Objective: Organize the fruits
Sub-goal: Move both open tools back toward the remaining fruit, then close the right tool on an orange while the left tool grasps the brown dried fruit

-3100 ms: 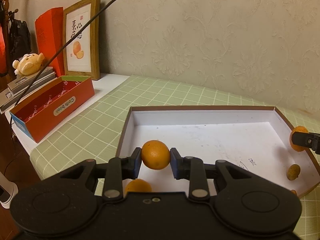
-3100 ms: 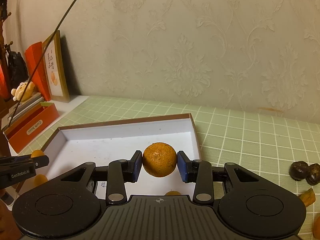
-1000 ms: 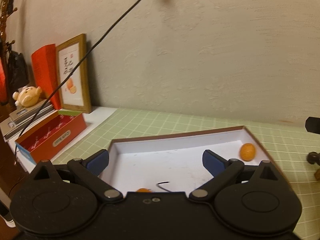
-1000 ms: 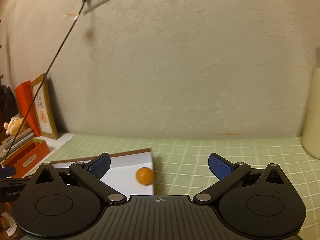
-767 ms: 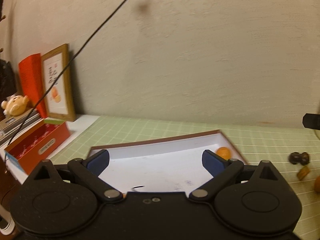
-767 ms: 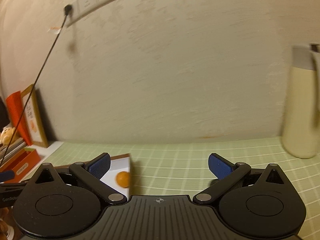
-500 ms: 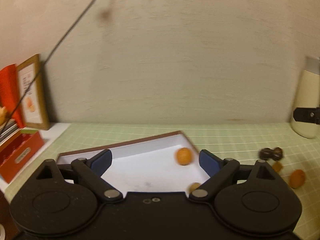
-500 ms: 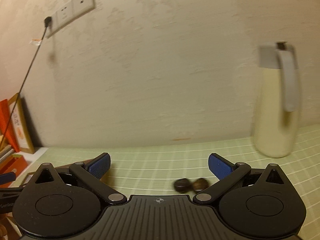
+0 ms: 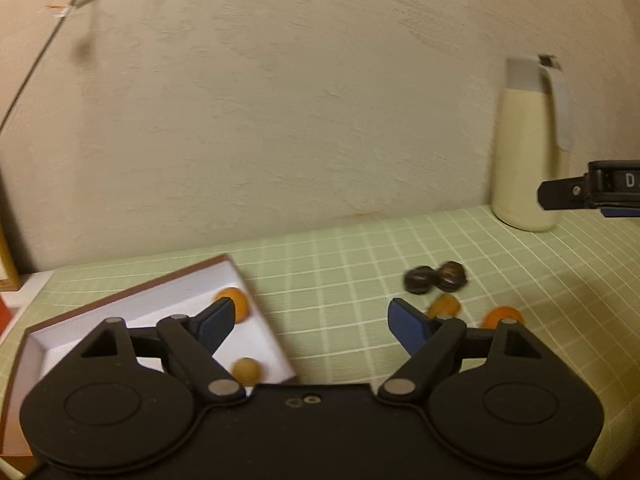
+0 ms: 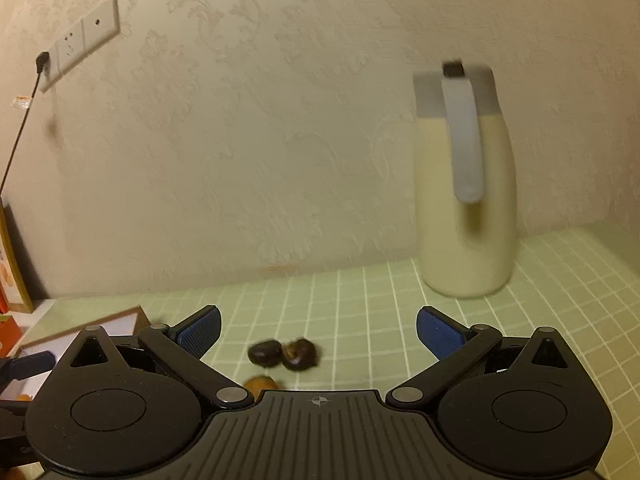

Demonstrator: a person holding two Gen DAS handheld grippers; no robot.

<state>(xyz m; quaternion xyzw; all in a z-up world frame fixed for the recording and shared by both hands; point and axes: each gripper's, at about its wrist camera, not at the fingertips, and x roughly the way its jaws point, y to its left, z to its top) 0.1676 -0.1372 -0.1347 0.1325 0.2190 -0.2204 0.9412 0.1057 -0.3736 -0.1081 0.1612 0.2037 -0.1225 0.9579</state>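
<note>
Fruits: two oranges [image 9: 234, 308] sit in the white tray [image 9: 80, 328]; two dark fruits [image 10: 282, 354] lie loose on the worktop [image 9: 340, 264] right of it. Your left gripper [image 9: 310, 320] is closing, empty; your right gripper [image 10: 318, 330] is spread wide, empty.

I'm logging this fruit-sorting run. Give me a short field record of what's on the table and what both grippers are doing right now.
box: white-lined box, left part of the table
fruit in box: two oranges
fruit on cloth: two dark round fruits, touching; orange pieces nearby
left gripper: empty, jaws closing
right gripper: open, empty
background: cream flask by the wall
</note>
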